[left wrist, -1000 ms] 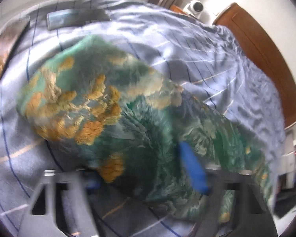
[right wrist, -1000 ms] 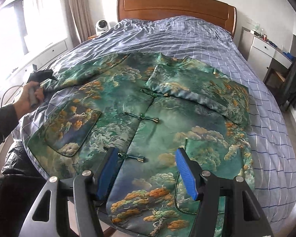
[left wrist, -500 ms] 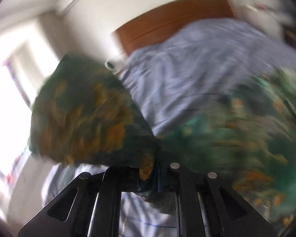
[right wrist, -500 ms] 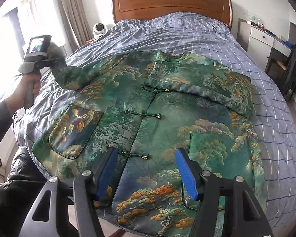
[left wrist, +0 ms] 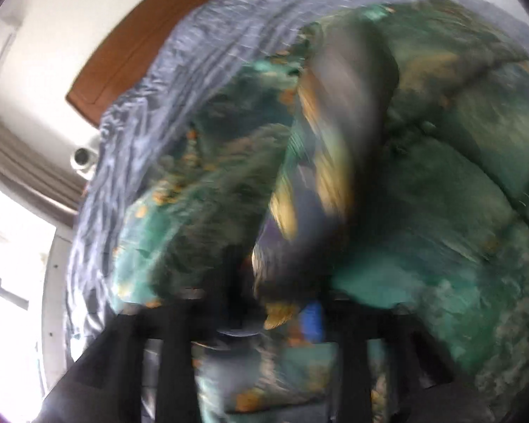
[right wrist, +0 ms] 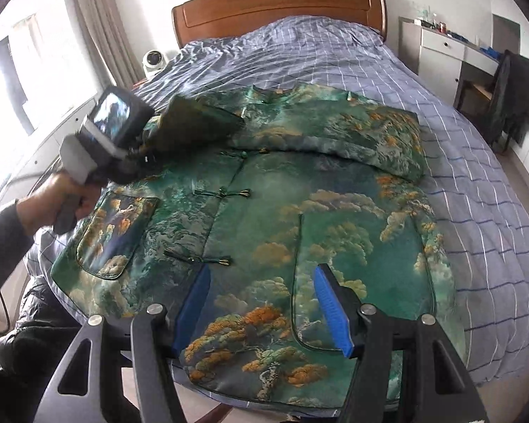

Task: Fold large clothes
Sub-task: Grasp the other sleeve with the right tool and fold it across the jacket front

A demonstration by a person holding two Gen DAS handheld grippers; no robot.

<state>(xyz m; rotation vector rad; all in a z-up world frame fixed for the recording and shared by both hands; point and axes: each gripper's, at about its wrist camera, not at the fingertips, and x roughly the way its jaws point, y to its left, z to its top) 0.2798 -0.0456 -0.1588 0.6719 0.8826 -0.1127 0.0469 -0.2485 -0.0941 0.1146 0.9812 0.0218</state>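
Note:
A green brocade jacket (right wrist: pixel 299 218) with orange and cloud patterns lies face up on the bed. Its right sleeve (right wrist: pixel 352 141) is folded across the chest. My left gripper (right wrist: pixel 137 155) is shut on the left sleeve (right wrist: pixel 197 123) and holds it lifted over the jacket's left chest. In the blurred left wrist view the sleeve (left wrist: pixel 321 162) hangs from the gripper (left wrist: pixel 282 313). My right gripper (right wrist: pixel 262 303) is open and empty, hovering over the jacket's hem.
The bed (right wrist: pixel 476 183) has a blue checked duvet and a wooden headboard (right wrist: pixel 275 3). A white camera (right wrist: pixel 154 59) stands at the left of the headboard. A white desk (right wrist: pixel 451 49) and a chair with dark clothes (right wrist: pixel 515 95) stand at the right. A window lies left.
My left gripper has closed on the left sleeve, lifted it off the bed and carried it rightward over the jacket. My right gripper has stayed open above the hem.

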